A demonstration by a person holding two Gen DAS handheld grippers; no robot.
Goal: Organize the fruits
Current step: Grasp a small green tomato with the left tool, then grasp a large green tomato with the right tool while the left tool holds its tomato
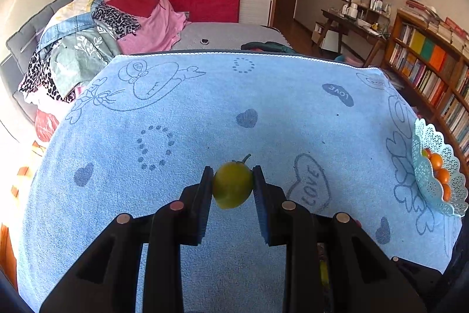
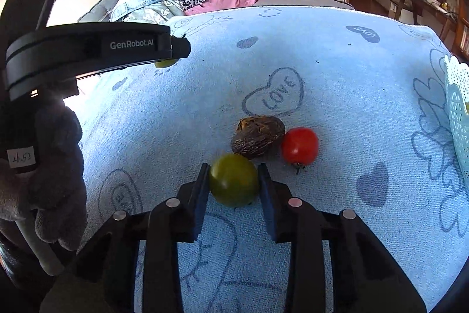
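Left gripper (image 1: 233, 175) clamping a stemmed green tomato (image 1: 233, 188) above the blue towel (image 1: 205, 107). Right gripper (image 2: 234, 175) pinching another green tomato (image 2: 233, 184), sitting just beside a wrinkled brown fruit (image 2: 257, 135) touching a red tomato (image 2: 299, 145). Lace basket (image 1: 425, 181) holding orange tomatoes (image 1: 438, 166) at the towel's right edge.

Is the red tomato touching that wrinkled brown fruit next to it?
Touching. In the right wrist view the red tomato presses against the brown fruit, with no towel showing between them.
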